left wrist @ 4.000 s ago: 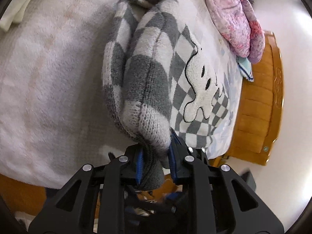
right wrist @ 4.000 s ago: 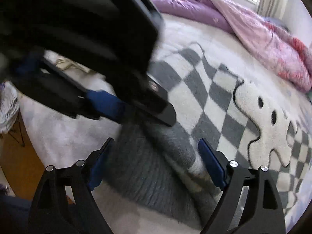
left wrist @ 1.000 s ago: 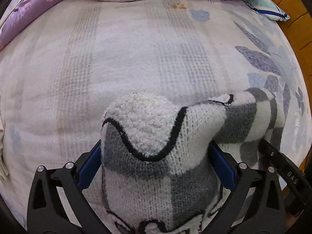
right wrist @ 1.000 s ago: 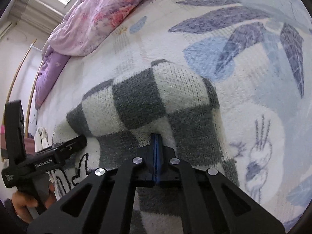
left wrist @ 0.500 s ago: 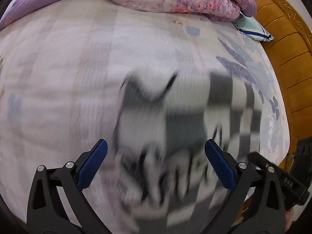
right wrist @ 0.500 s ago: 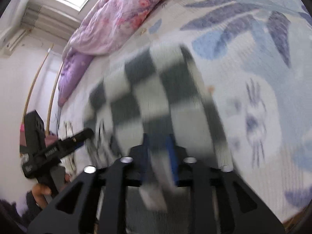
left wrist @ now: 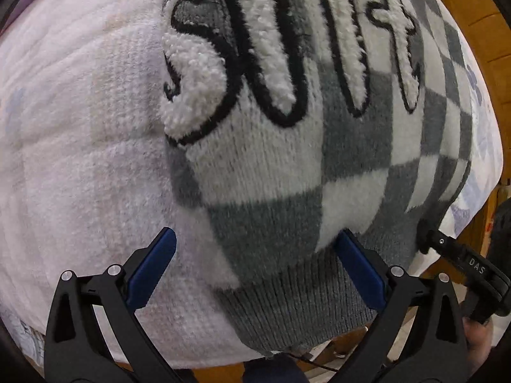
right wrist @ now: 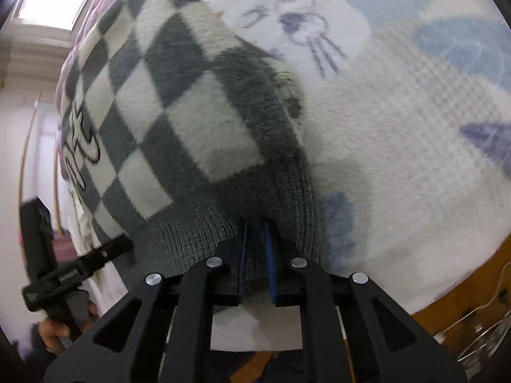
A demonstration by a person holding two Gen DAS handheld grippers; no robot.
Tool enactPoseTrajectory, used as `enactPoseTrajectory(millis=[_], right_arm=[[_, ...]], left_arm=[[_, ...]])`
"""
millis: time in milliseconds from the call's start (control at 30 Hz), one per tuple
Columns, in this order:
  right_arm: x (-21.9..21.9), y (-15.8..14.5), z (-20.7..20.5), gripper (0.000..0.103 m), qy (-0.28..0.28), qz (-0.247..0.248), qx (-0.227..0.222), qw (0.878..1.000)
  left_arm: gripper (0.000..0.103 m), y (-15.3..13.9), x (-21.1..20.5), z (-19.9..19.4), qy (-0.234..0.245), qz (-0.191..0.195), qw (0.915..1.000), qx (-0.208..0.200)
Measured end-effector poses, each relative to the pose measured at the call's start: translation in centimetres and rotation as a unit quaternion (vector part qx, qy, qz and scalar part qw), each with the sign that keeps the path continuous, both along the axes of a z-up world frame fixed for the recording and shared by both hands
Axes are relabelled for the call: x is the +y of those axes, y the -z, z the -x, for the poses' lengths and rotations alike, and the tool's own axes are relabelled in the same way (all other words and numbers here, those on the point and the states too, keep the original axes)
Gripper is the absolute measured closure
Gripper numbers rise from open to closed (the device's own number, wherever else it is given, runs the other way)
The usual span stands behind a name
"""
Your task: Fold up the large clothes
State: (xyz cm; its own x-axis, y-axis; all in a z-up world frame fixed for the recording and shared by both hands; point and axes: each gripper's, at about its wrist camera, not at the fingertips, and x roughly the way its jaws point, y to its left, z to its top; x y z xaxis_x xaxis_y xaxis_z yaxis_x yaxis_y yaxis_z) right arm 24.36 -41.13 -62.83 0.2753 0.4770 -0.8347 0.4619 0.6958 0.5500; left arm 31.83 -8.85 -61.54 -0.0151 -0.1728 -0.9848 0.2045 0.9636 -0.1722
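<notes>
A grey-and-white checkered knit sweater [left wrist: 287, 166] with fluffy white black-outlined lettering lies folded on the bed, its grey ribbed hem [left wrist: 306, 300] at the bed's near edge. My left gripper [left wrist: 255, 265] is open, its blue pads either side of the hem, holding nothing. My right gripper [right wrist: 255, 249] is shut on the ribbed hem [right wrist: 223, 223] of the sweater [right wrist: 179, 111] at its right corner. The right gripper also shows in the left wrist view [left wrist: 460, 261], and the left gripper in the right wrist view [right wrist: 70, 274].
The bed has a white fleecy blanket [left wrist: 80, 127] with blue leaf and animal prints [right wrist: 303, 25]. A wooden bed frame [left wrist: 488, 32] runs along the right. A pink quilt [right wrist: 92, 3] lies at the far side. White cables [right wrist: 472, 322] hang below the bed edge.
The sweater has come down flat onto the bed and both grippers have drawn back to the near edge. The left stays open; the right stays clamped on the hem.
</notes>
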Motion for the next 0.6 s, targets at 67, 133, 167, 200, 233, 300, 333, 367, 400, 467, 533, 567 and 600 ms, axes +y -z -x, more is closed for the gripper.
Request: enactPoseTrajectory(millis=[67,133,167,200,233,300,333,367,400,467,533,567,600], right_arm=[[-0.4,-0.4,-0.1,0.088,0.011,-0.027,0.000,1.000],[-1.1,-2.1,-0.7,0.072,0.009,-0.053,-0.016,0.998],[-1.6,-3.4,-1.1,0.045,0.007,-0.053,-0.038,0.998],[-2.1,-4.4,-1.4,0.033,0.006,-0.046,-0.055,0.997],[-2.7,-5.4,-1.9,0.024,0.004,-0.032,-0.072,0.997],[-4.0,-6.6,-3.3,0.022,-0.008,0.001,-0.099,0.995],[-4.5,-6.4,-4.2,0.021,-0.013,0.009,-0.100,0.995],[-5.1,-5.5,-5.3,0.021,-0.015,0.014,-0.092,0.996],[-5.2,-4.6,-5.8,0.021,-0.017,0.005,-0.086,0.996],[-5.7,-1.2,-7.7,0.021,-0.017,-0.048,-0.069,0.996],[-6.5,1.0,-8.1,0.020,-0.014,-0.099,-0.064,0.993],[-6.4,1.9,-8.5,0.019,-0.012,-0.122,-0.066,0.990],[-6.4,2.8,-8.9,0.018,-0.014,-0.139,-0.063,0.988]], left_arm=[[0.004,-0.8,0.4,-0.3,-0.004,0.018,0.9998,-0.008],[0.004,-2.1,1.3,-0.4,-0.015,0.049,0.9984,-0.024],[0.004,-2.8,1.8,-0.5,-0.027,0.063,0.9972,-0.030],[0.004,-3.2,2.4,-0.8,-0.040,0.074,0.9959,-0.032],[0.004,-3.8,3.2,-1.1,-0.063,0.091,0.9932,-0.038],[0.004,-4.4,4.2,-1.9,-0.100,0.105,0.9882,-0.051],[0.004,-4.5,4.8,-2.4,-0.118,0.110,0.9853,-0.057],[0.004,-4.4,5.0,-2.7,-0.129,0.113,0.9834,-0.059],[0.004,-4.2,5.1,-3.3,-0.138,0.116,0.9819,-0.058],[0.004,-3.6,5.1,-4.4,-0.149,0.113,0.9808,-0.055],[0.004,-2.9,4.8,-5.4,-0.148,0.117,0.9803,-0.058],[0.004,-2.5,4.4,-5.5,-0.146,0.122,0.9803,-0.054],[0.004,-2.1,4.0,-5.9,-0.143,0.129,0.9802,-0.048]])
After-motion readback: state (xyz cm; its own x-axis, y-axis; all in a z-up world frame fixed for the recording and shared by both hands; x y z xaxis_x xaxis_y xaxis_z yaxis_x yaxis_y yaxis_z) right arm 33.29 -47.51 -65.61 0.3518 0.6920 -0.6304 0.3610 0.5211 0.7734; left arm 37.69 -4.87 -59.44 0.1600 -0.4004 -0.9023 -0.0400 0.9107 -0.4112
